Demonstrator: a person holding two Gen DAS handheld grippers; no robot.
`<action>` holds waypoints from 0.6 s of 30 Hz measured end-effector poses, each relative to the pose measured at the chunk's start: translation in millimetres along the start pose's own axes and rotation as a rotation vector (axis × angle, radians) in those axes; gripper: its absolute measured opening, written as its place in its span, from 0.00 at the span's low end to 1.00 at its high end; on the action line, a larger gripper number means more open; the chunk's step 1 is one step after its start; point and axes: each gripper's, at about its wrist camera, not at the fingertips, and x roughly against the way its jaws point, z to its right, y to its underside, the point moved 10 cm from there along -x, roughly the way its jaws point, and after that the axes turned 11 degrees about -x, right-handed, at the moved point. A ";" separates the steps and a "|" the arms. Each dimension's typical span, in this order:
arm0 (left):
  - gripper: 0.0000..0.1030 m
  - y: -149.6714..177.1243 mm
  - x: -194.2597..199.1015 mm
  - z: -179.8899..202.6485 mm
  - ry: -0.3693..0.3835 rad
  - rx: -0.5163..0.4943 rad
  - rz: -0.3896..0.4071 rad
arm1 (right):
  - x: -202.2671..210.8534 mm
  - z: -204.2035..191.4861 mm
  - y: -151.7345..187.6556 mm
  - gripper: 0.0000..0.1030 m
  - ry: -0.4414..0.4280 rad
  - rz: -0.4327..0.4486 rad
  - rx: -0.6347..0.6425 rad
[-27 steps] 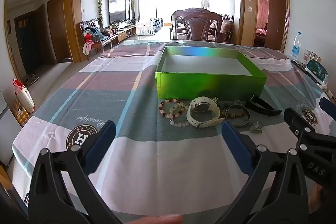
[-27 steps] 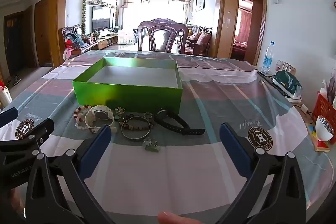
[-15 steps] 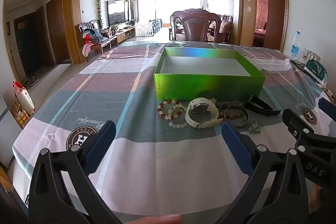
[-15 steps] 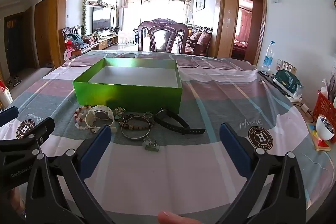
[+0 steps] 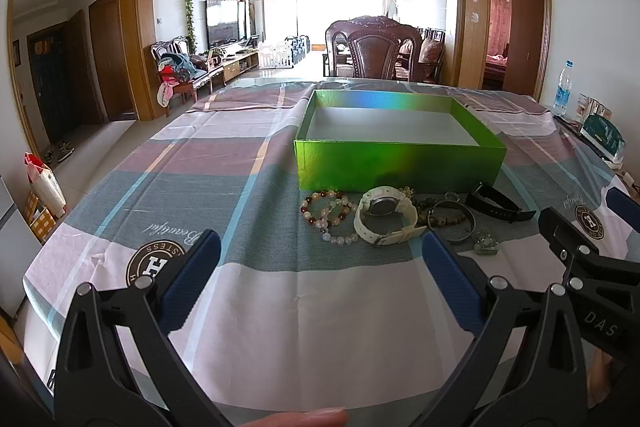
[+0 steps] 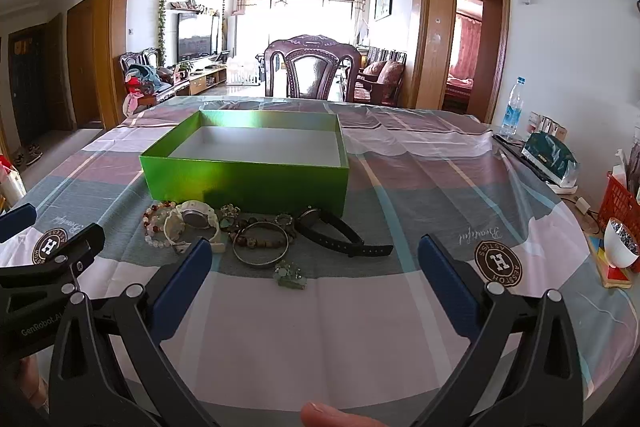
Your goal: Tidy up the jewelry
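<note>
Both tools hang above the near edge of the counter with their blue-padded fingers spread wide and nothing between them: the left tool (image 5: 320, 263) faces the jewelry from the left, the right tool (image 6: 314, 269) from the right. A green box (image 6: 248, 183), open-topped with a pale bare floor, sits toward the middle of the counter (image 6: 320, 327), which is covered by a striped cloth. Just in front of the box's near wall lies a row of jewelry: a beaded bracelet (image 5: 328, 213) at the left end, a white watch (image 5: 386, 217) touching it, a metal bangle (image 6: 261, 247) with dark beads beside it, a black watch (image 6: 340, 233) at the right end, and a small green brooch (image 6: 290, 277) nearest the tools. A water bottle (image 6: 513, 109) stands by the counter's far right corner.
</note>
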 end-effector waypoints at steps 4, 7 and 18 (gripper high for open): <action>0.97 0.1 0.0 -0.1 0.000 0.001 -0.001 | 0.1 -0.5 -0.8 0.97 0.000 0.001 0.000; 0.97 0.1 0.1 0.1 0.000 0.000 0.000 | 0.1 -0.3 -0.8 0.97 -0.001 0.000 0.000; 0.97 -0.1 -1.5 0.2 0.003 -0.004 -0.003 | -2.9 0.3 0.7 0.97 -0.006 -0.003 -0.001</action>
